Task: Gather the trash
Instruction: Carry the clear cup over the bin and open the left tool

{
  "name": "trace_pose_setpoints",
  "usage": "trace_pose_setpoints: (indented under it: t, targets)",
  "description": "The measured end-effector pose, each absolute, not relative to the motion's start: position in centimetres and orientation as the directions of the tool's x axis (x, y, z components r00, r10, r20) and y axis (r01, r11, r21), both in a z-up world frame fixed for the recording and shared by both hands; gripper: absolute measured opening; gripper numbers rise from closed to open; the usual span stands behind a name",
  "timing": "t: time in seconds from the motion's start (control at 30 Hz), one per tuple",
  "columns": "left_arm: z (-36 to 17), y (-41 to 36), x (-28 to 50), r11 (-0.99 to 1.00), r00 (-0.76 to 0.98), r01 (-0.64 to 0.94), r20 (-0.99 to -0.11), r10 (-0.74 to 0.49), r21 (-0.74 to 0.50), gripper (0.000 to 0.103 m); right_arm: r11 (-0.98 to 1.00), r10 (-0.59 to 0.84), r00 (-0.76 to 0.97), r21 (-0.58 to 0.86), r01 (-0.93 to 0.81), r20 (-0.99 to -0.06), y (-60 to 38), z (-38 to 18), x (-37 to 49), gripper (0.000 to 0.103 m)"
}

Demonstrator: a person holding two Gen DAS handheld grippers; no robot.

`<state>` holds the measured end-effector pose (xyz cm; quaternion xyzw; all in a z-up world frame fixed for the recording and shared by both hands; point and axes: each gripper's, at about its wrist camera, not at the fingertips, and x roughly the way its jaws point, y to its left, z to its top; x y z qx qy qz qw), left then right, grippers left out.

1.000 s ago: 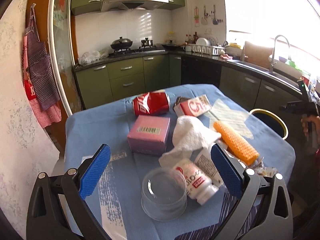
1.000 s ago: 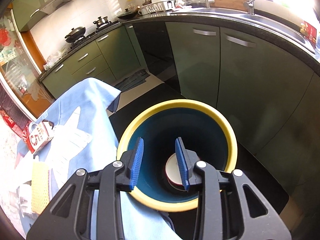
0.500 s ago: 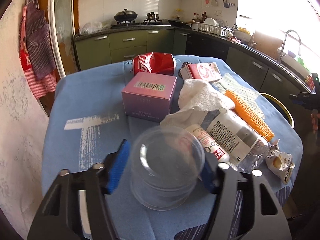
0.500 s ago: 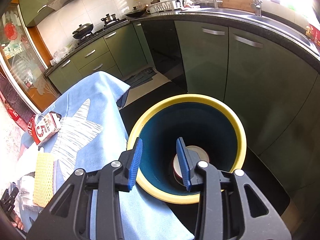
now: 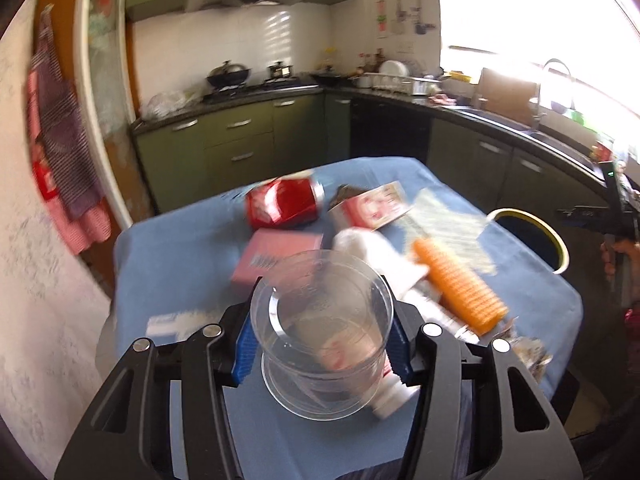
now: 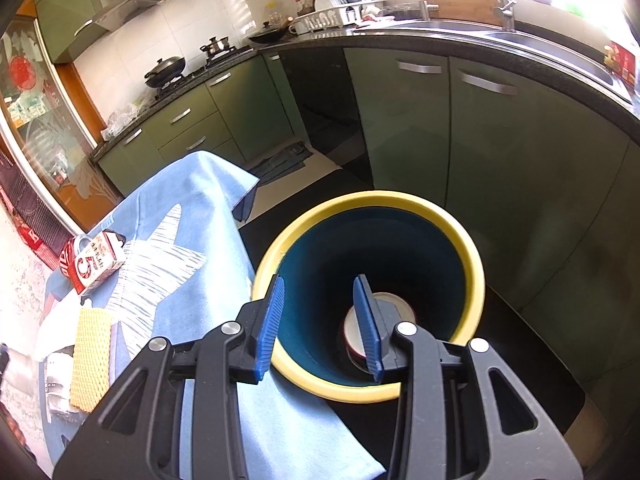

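Note:
My left gripper [image 5: 320,350] is shut on a clear plastic cup [image 5: 322,320] and holds it above the blue-clothed table [image 5: 176,272]. Behind it lie a red crushed can [image 5: 284,202], a pink box [image 5: 276,260], a red-white carton [image 5: 370,208], a white tissue [image 5: 372,250], an orange foam sleeve [image 5: 460,290] and a white bottle [image 5: 394,398]. My right gripper [image 6: 320,328] is open and empty over the yellow-rimmed bin [image 6: 472,256], which holds a can [image 6: 394,312]. The bin [image 5: 556,240] also shows right of the table.
Green kitchen cabinets [image 6: 424,120] and a dark counter curve behind the bin. The carton [image 6: 92,266] and foam sleeve [image 6: 90,356] show on the table's edge in the right wrist view. An apron [image 5: 60,152] hangs on the left wall.
My left gripper has closed on the clear cup and lifted it off the table. My right gripper has stayed open over the bin, drifting slightly.

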<state>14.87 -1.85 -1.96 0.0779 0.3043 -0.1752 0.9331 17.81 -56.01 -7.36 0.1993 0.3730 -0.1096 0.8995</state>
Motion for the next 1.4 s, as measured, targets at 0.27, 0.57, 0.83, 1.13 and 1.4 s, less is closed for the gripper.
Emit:
trace_pose_setpoints:
  t: [0.27, 0.57, 0.83, 1.13, 1.4]
  targets:
    - [1.0, -15.6, 17.2, 0.76, 0.626, 0.648, -0.601, -0.497, 0.047, 0.053, 0.867, -0.113, 0.707, 0.278, 0.413, -0.699, -59.5, -7.9, 14.5, 0.035]
    - [-1.4, -33.2, 21.1, 0.638, 0.464, 0.77, -0.67, -0.579, -0.018, 0.054, 0.827, -0.15, 0.701, 0.301, 0.476, -0.697, -63.9, -9.2, 11.6, 0.037]
    - [-4.6, -43.8, 25.1, 0.626, 0.418, 0.78, -0.717, -0.558, -0.033, 0.064, 0.805, -0.161, 0.699, 0.318, 0.501, -0.697, -65.4, -10.0, 10.8, 0.039]
    - [-1.2, -41.0, 25.4, 0.69, 0.521, 0.724, -0.641, -0.564, -0.018, 0.081, 0.817, -0.15, 0.698, 0.31, 0.487, -0.7, -65.1, -10.0, 11.0, 0.042]
    - [2.8, -25.6, 22.4, 0.794, 0.674, 0.608, -0.518, -0.526, -0.015, 0.088, 0.853, -0.11, 0.692, 0.29, 0.434, -0.713, -61.5, -9.7, 13.0, 0.042]
